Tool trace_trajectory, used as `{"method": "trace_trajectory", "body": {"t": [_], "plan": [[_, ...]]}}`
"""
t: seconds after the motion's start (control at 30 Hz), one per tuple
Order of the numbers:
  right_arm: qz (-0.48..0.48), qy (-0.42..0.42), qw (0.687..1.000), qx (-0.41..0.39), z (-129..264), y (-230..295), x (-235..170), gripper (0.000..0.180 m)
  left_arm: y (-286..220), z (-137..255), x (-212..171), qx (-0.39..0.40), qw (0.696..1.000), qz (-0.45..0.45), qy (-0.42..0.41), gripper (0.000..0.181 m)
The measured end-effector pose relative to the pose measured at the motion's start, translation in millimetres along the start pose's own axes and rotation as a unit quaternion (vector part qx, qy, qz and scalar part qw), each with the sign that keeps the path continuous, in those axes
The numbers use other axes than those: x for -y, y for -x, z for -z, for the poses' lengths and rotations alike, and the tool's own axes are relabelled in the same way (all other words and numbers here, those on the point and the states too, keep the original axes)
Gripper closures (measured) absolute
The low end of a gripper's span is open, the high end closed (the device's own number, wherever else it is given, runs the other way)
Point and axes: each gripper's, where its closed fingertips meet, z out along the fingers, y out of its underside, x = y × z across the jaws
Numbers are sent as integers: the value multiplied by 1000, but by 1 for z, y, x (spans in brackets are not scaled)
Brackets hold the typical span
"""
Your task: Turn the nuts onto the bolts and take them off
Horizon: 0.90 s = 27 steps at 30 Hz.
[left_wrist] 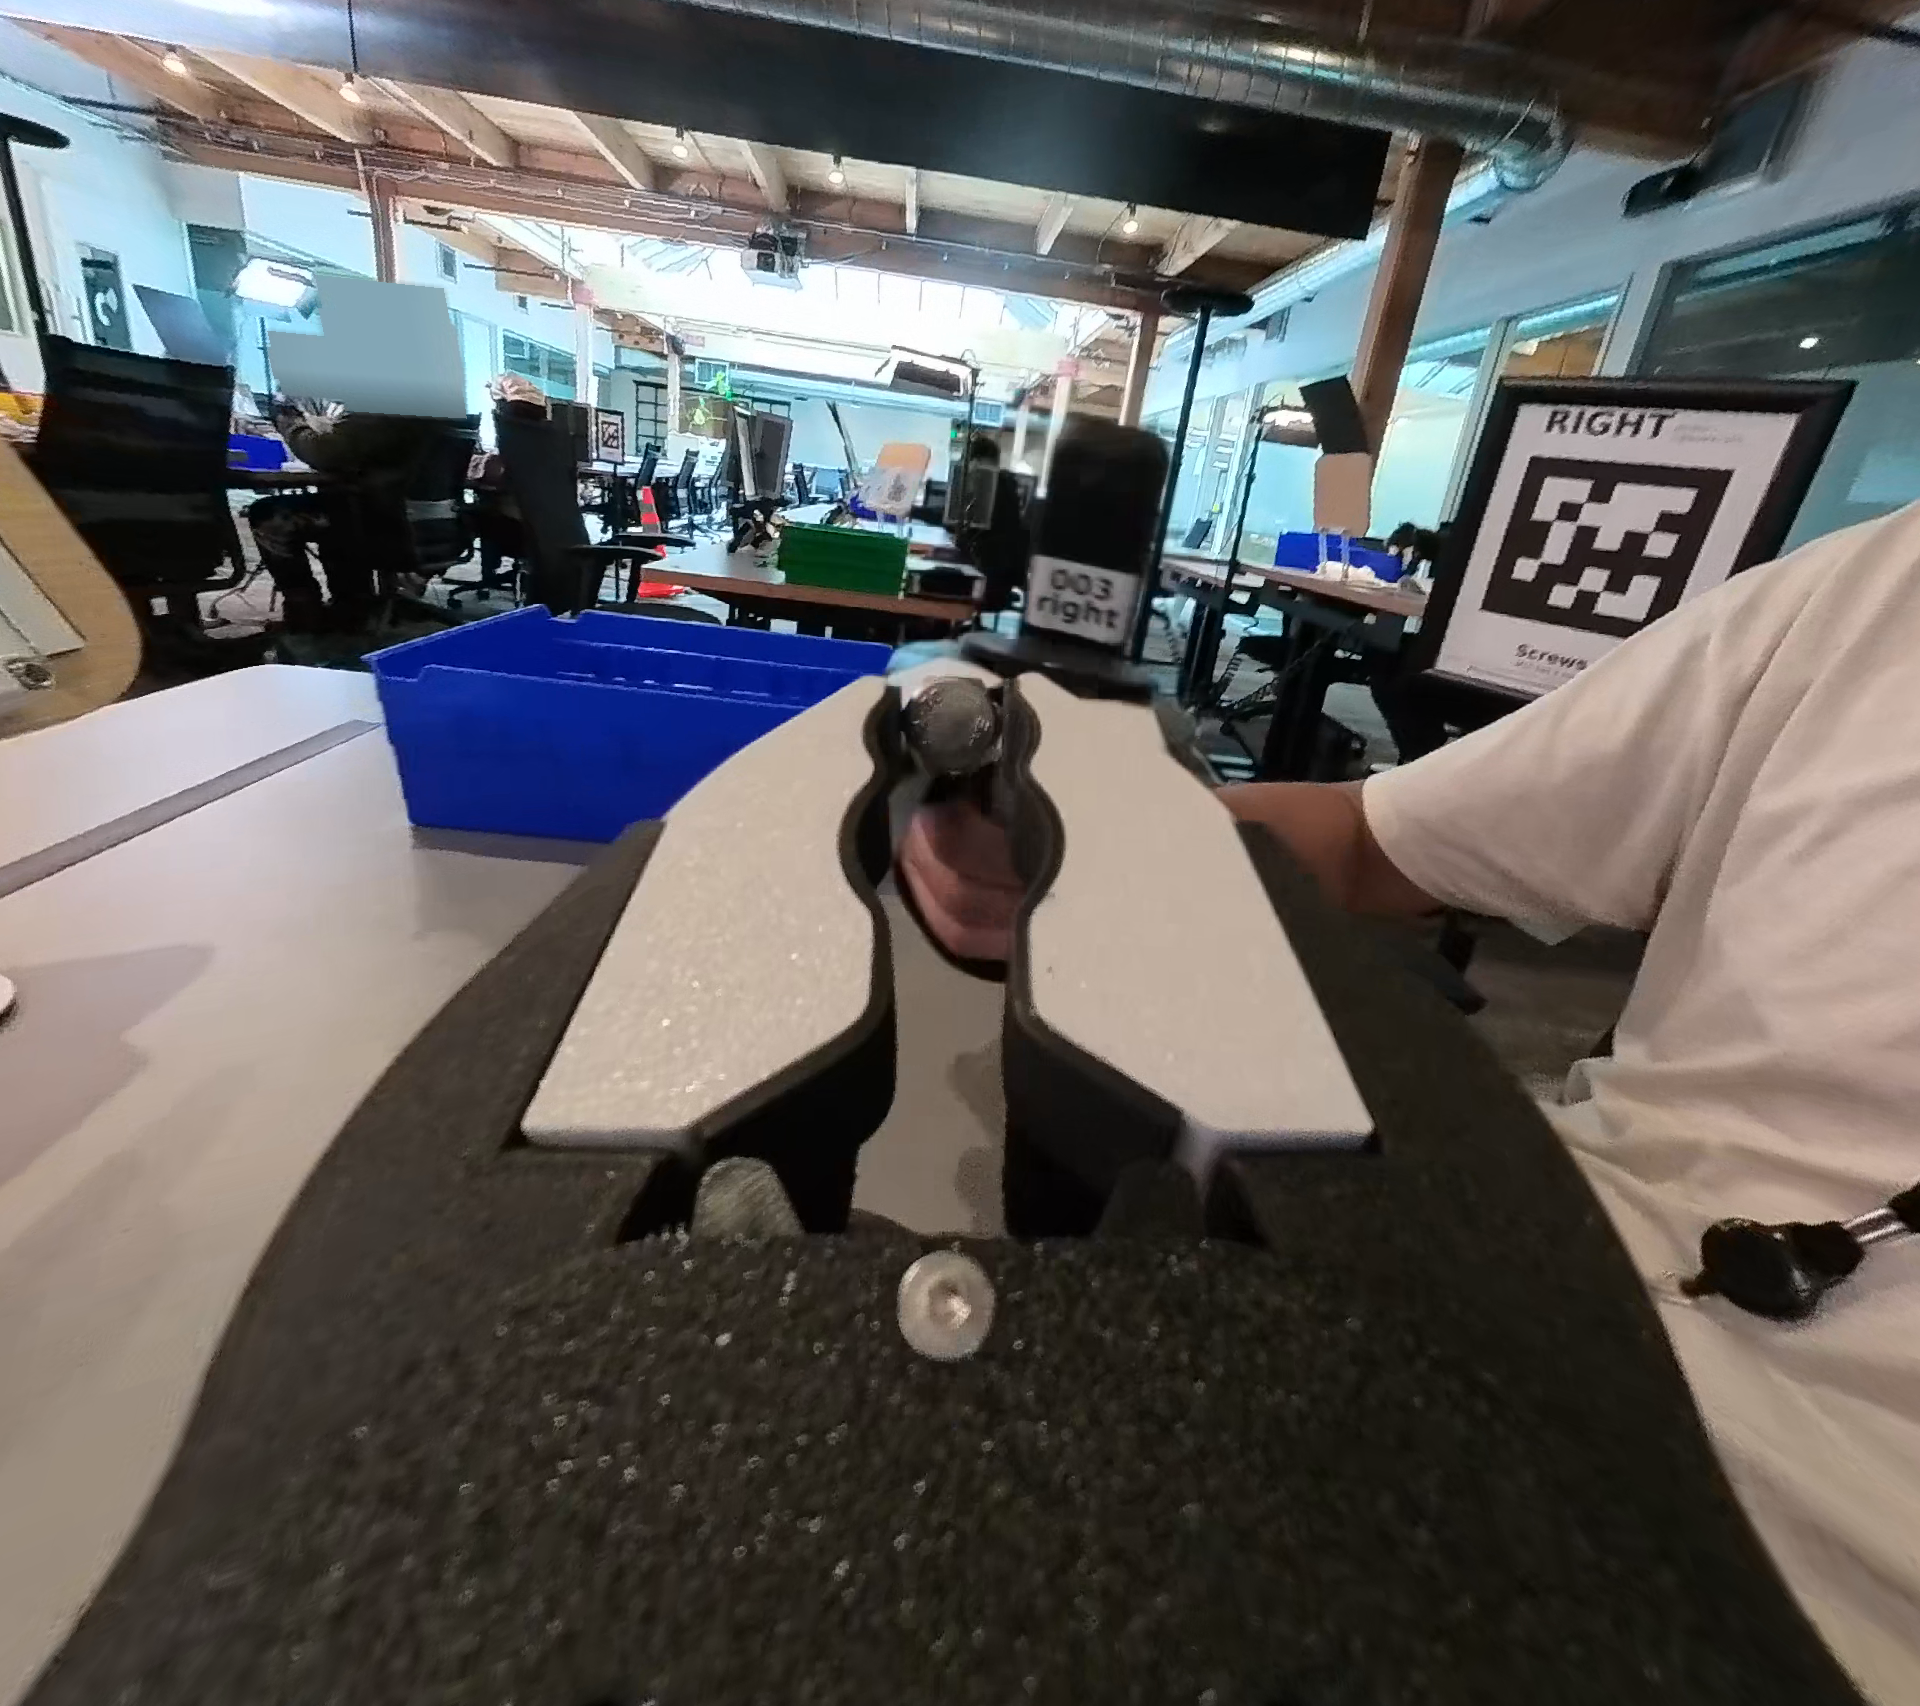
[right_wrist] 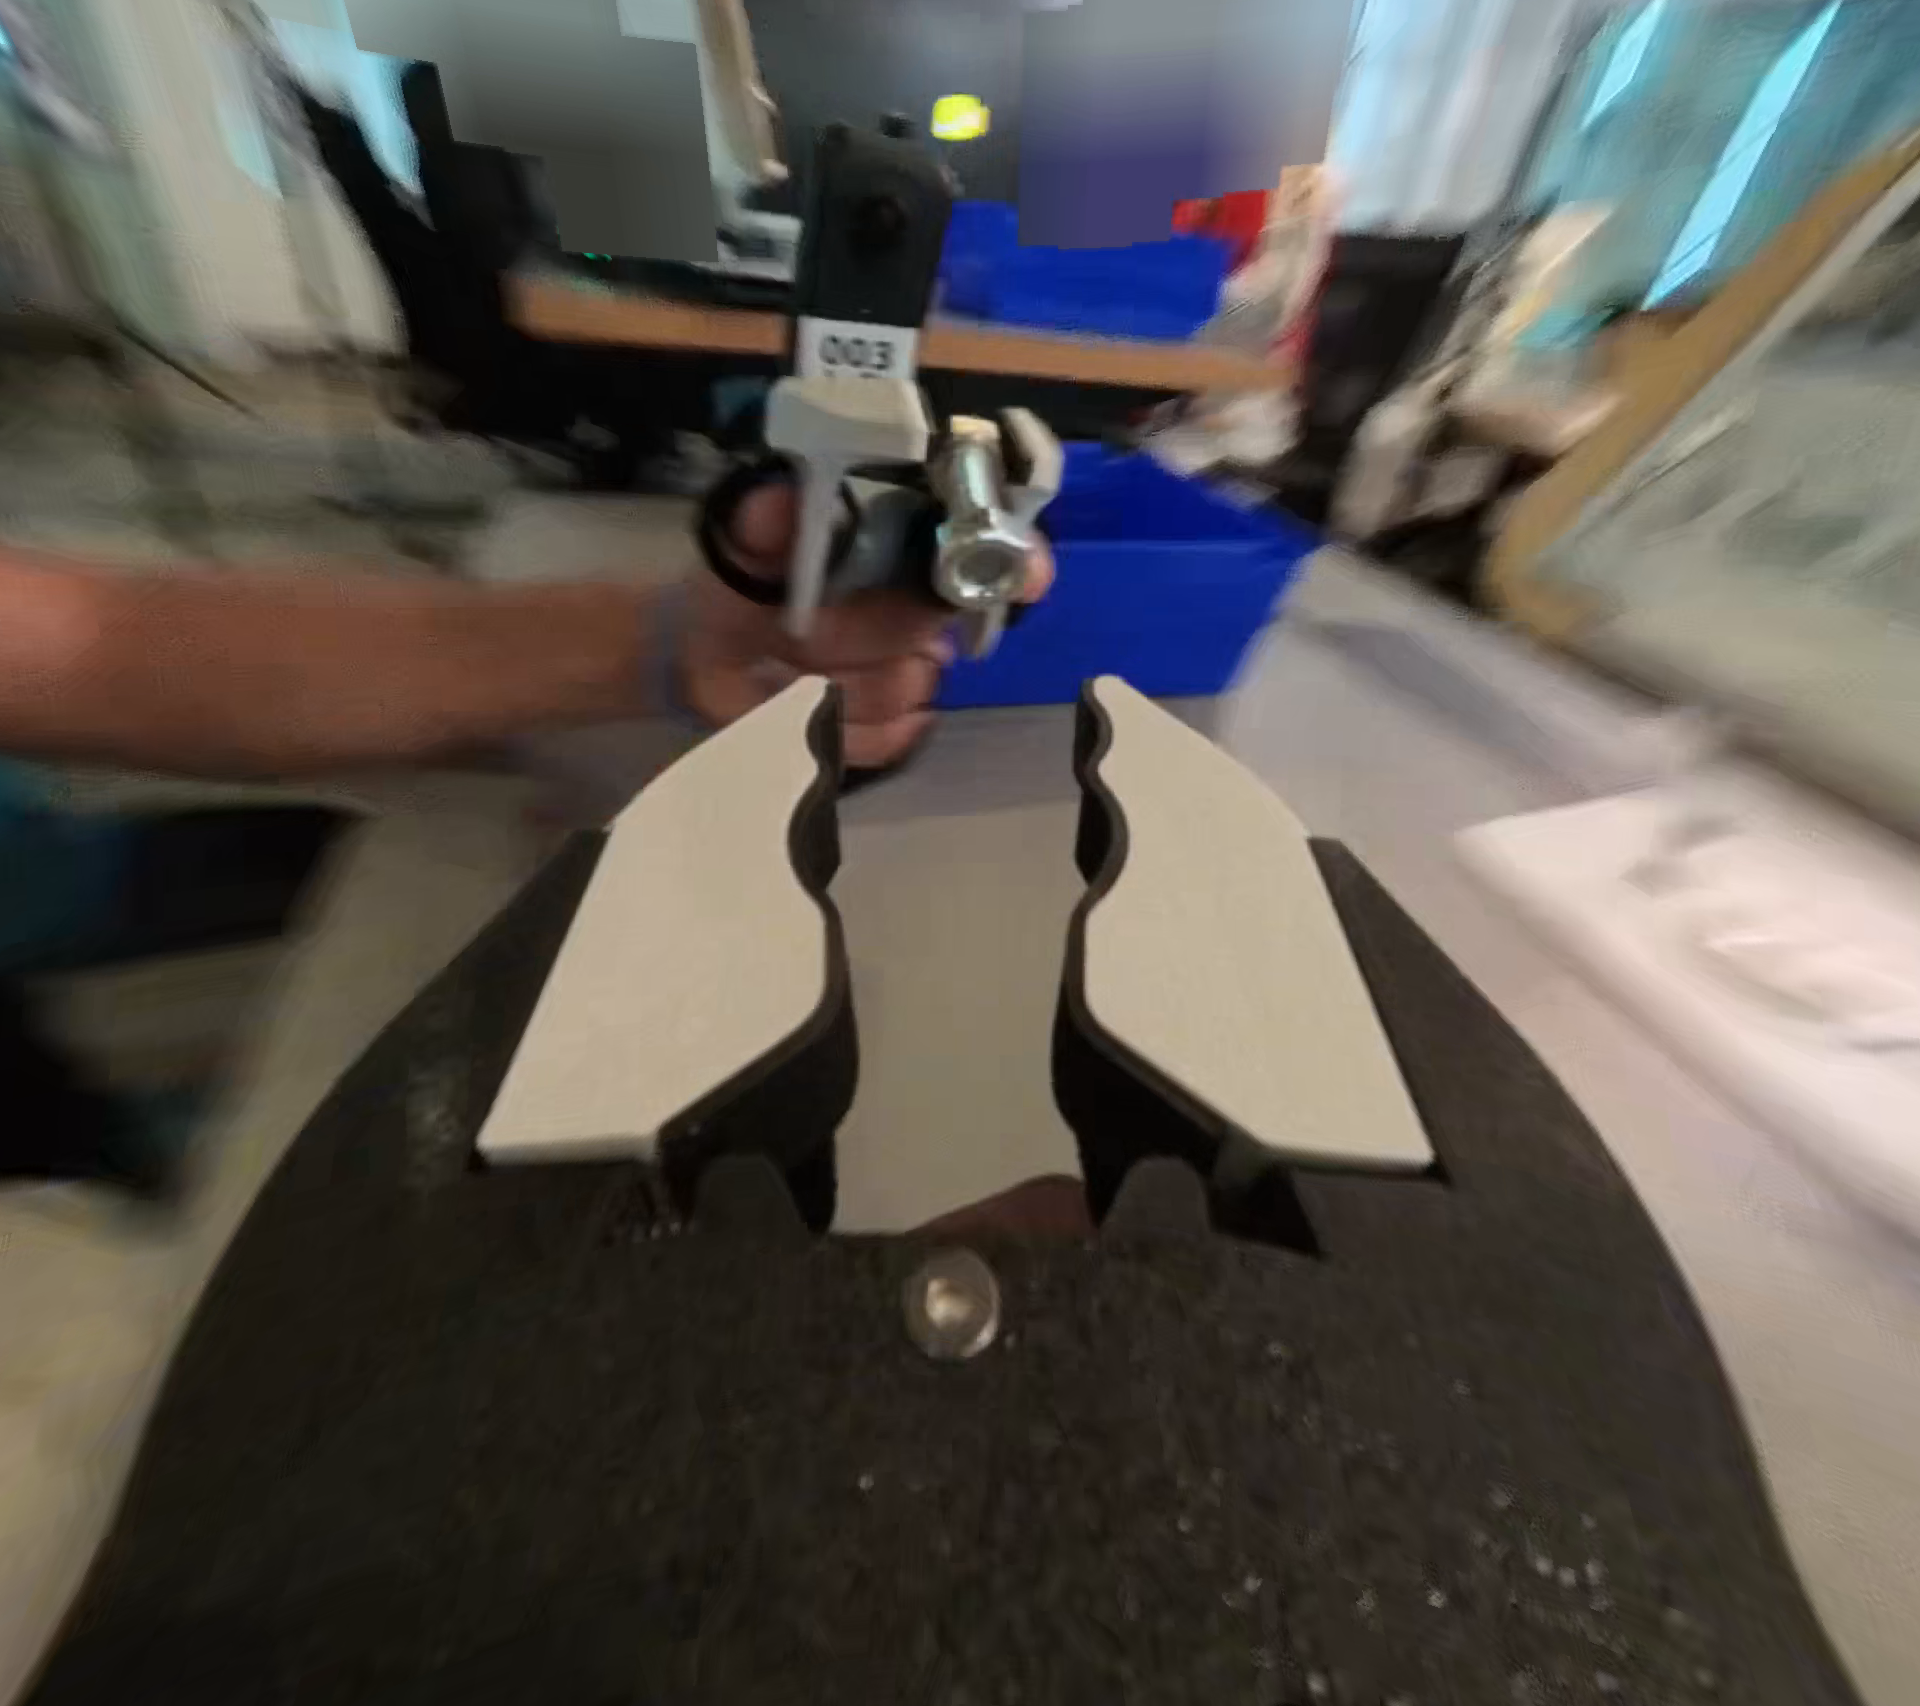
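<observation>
A bin [left_wrist: 582, 737] stands on the worktop [left_wrist: 208, 877], ahead of and to the left of the left claw [left_wrist: 951, 726], which holds a bolt [left_wrist: 951, 721] between its 2 fingertips. In the right wrist view that bolt [right_wrist: 977, 529] sits ahead of and above the right claw [right_wrist: 956, 700], with the bin [right_wrist: 1132, 586] behind it. A framed sign [left_wrist: 1621, 524] stands upright to the right, behind the person's sleeve [left_wrist: 1662, 773].

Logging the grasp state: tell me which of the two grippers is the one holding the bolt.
The left gripper: its fingers are closed on the bolt, which the right wrist view also shows. The right gripper is open, with nothing between its fingers.
</observation>
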Motion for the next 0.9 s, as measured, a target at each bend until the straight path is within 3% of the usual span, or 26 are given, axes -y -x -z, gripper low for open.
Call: {"method": "trace_trajectory", "body": {"t": [0.1,0.2,0.27,0.37,0.57,0.73,0.83,0.9], "plan": [[250,-26,961,-111,13,-12,17,143,-2,-1,0,-11,1000,15,-5,163],[428,-14,893,-138,11,-5,18,144,-3,-3,-2,-24,999,33,-10,163],[501,-25,854,-139,9,3,19,148,-5,-4,-3,-36,998,49,-13,163],[532,-43,836,-128,5,10,22,154,-8,-5,-5,-51,996,65,-16,163],[511,-50,853,-99,-5,8,22,155,-10,-3,-1,-69,994,84,-30,163],[449,-77,886,-90,-8,9,27,161,-13,-4,-2,-73,994,79,-25,163],[324,-87,940,-62,-9,7,28,161,-13,-4,-2,-60,997,54,-19,163],[188,-94,977,-24,-10,5,28,162,-11,-4,-1,-43,998,34,-14,163]]}}
